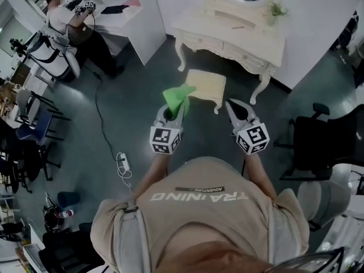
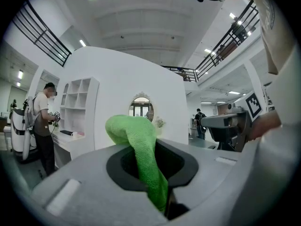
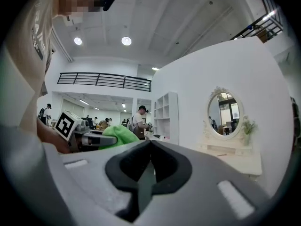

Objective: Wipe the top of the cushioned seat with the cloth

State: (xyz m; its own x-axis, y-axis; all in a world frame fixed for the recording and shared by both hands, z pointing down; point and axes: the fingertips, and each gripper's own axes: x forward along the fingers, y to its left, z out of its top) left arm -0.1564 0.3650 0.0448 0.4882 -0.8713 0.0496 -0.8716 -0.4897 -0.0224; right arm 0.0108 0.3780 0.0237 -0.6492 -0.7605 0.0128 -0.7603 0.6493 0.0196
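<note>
A cream cushioned seat (image 1: pixel 206 84) stands on the floor in front of a white dressing table (image 1: pixel 233 36). My left gripper (image 1: pixel 172 111) is shut on a green cloth (image 1: pixel 179 95), whose free end sticks up past the jaws and overlaps the seat's left edge in the head view. In the left gripper view the cloth (image 2: pixel 141 154) rises between the closed jaws. My right gripper (image 1: pixel 238 111) is held beside it, to the right of the seat, jaws shut and empty. Both are held up in the air, short of the seat.
A black office chair (image 1: pixel 318 144) stands at the right. A power strip with cable (image 1: pixel 124 164) lies on the floor at the left. A person (image 1: pixel 62 16) stands at a white desk far left. Several chairs and gear crowd the left edge.
</note>
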